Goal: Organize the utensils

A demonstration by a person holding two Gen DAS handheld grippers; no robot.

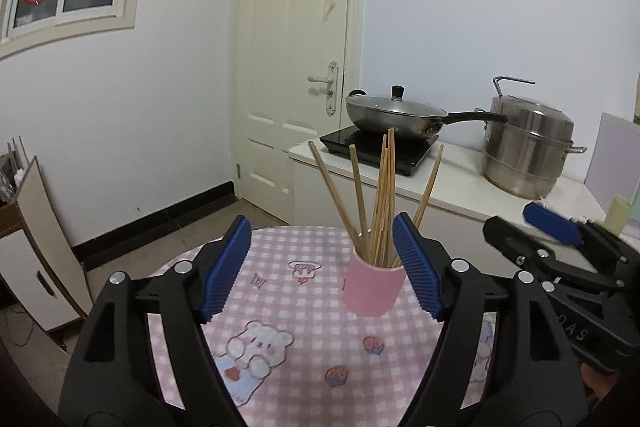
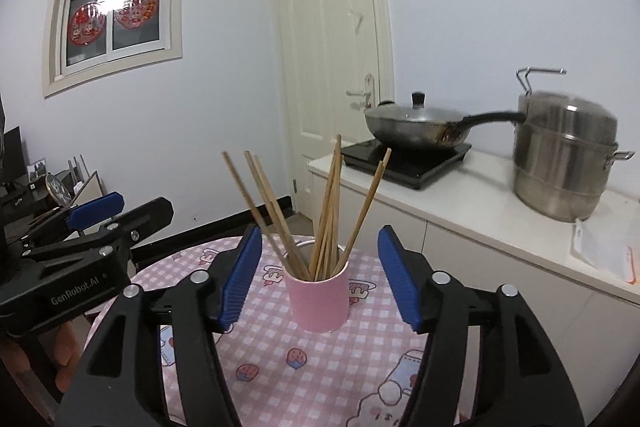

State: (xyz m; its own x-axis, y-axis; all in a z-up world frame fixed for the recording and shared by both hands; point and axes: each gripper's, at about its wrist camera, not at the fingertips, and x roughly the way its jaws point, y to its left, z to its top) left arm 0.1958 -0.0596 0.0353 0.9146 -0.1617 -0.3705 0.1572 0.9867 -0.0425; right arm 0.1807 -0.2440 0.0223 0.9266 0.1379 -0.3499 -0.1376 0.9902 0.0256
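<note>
A round tabletop [image 2: 360,367] with a pink checked cloth printed with cartoon bears carries a pink cup [image 2: 318,301] near its far edge, and behind it a white counter holds a lidded wok [image 2: 416,125] on a black hob and a tall steel steamer pot [image 2: 568,155]. The cup looks light and smooth-walled, so it would likely tip or slide if nudged high up; a hold low around its body seems safest. About eight wooden chopsticks [image 2: 328,215] stand in it, fanned outward; they appear stiff, thin and very light, best pinched along the upper shaft, clear of the cup's rim. The left tool [image 1: 322,267] hangs just short of the cup with its blue pads spread wide, holding nothing. The right tool [image 2: 318,273] is likewise spread and empty, the cup framed between its pads without touching. White lettering on the left tool's body, seen from the right wrist, reads "GenRobot.AI".
</note>
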